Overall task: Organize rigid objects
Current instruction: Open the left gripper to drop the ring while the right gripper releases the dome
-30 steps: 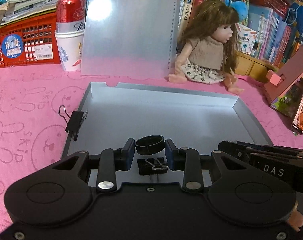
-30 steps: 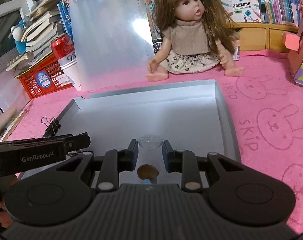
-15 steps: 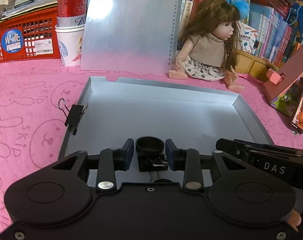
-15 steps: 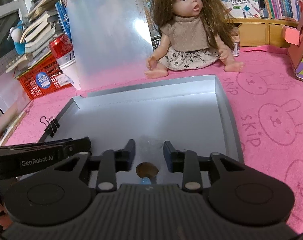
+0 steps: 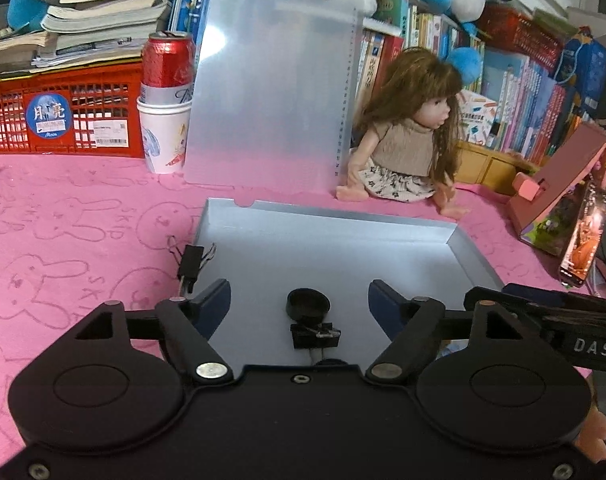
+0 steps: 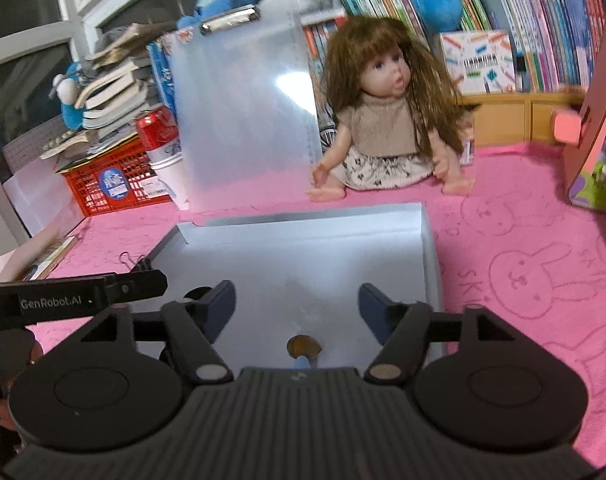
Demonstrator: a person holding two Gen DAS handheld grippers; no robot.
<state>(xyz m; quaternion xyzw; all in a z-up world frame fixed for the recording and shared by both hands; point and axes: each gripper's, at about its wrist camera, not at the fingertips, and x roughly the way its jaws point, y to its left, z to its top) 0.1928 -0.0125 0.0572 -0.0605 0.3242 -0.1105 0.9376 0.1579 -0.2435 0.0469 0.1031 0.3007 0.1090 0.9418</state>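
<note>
The black ring [image 5: 307, 303] lay on the floor of the silver tray [image 5: 475, 256], near its front edge, with a black binder clip [image 5: 314, 335] just in front of it, toward the camera. In the left wrist view both sat on the centre line of the left gripper [image 5: 299, 296], whose jaws had just been opening and stood spread wide; the ring lay between the fingers but neither pad touched it, so it was released. A second binder clip [image 5: 191, 262] was clamped on the tray's left wall, well apart from the first. In the right wrist view, the right gripper [image 6: 298, 300] had likewise just been opening and gripped nothing; a small clear cup [image 6: 303, 294], faint and hard to resolve, appeared to stand between its fingers on the tray floor, with a brown-topped object [image 6: 303, 347] directly below, largely hidden by the gripper body. Both placed items lay straight ahead of their own tools, so any withdrawal should probably run backward along the pointing axis to avoid sideways contact. Beyond the tray stood a clipboard [image 5: 275, 88] and a doll [image 5: 407, 140] on the pink cloth [image 5: 71, 216].
</note>
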